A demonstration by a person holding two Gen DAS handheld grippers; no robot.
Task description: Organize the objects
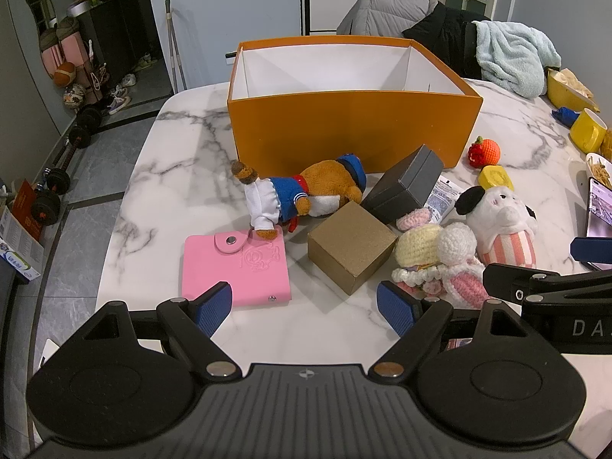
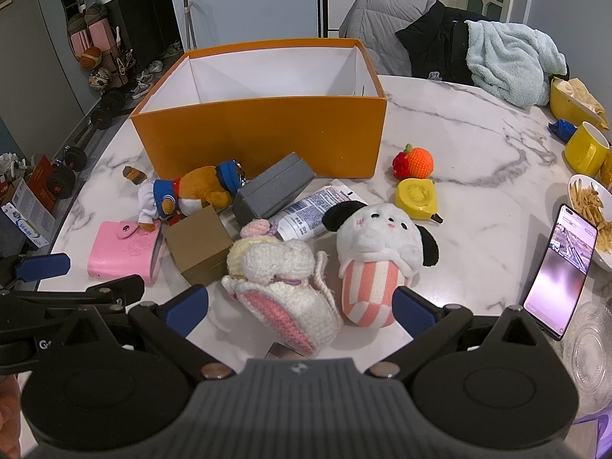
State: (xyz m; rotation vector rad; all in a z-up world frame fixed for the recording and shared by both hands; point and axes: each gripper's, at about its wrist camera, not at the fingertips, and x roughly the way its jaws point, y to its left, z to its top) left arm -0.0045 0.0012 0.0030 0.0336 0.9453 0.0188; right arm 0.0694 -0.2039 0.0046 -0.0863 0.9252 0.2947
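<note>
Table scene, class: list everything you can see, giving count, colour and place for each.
Storage box: 1, orange, white inside, table rear.
Bear plush: 1, brown, blue-white outfit, lying before box.
Card wallet: 1, pink, left front.
Small boxes: 2, gold, grey, centre.
Crochet toys: 2, cream-pink front, orange-red right.
Dog plush: 1, white-black, striped, front.
Tape measure: 1, yellow.
Tube: 1, white.
Phone: 1, right edge.
Mug: 1, yellow.
Left gripper, right gripper: open, blue pads.

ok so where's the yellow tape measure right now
In the right wrist view the yellow tape measure lies on the marble table, right of centre, just below the crocheted orange and above the white plush dog.
</note>
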